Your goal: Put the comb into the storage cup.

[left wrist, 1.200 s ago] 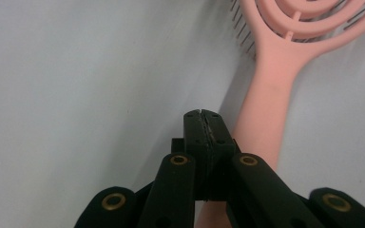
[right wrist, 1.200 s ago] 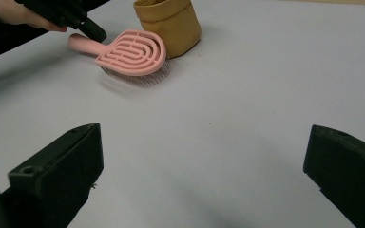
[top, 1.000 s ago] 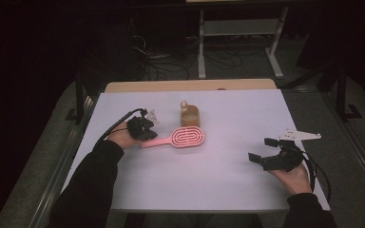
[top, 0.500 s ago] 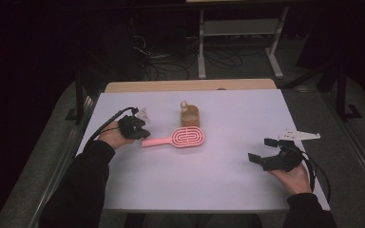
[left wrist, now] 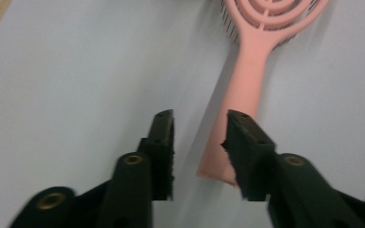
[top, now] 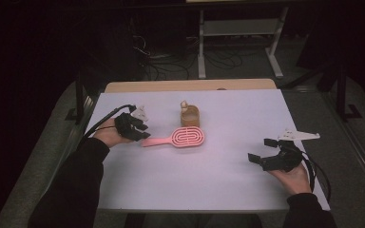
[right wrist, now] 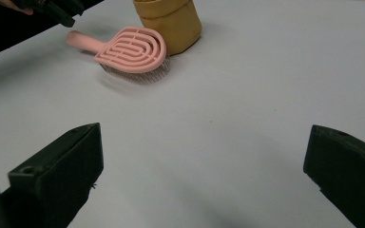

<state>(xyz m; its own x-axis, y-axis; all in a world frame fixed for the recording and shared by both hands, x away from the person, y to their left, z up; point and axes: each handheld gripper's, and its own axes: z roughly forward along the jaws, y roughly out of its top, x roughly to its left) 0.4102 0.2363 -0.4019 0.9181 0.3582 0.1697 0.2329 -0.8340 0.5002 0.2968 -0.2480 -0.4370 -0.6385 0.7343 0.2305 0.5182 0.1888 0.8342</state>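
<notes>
High view: pink brush (top: 183,138) mid-table, handle pointing at nearby left gripper (top: 134,127) — left gripper view: jaws narrowly apart, empty, handle end (left wrist: 228,156) between them, running straight ahead — right gripper view: jaws wide, empty, brush far off.

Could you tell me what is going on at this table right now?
A person holds a gripper in each hand. The left gripper is at the handle end of a pink hairbrush, jaws open and not clamped on it. The right gripper rests wide open, apart. A small tan container stands just behind the brush.
</notes>
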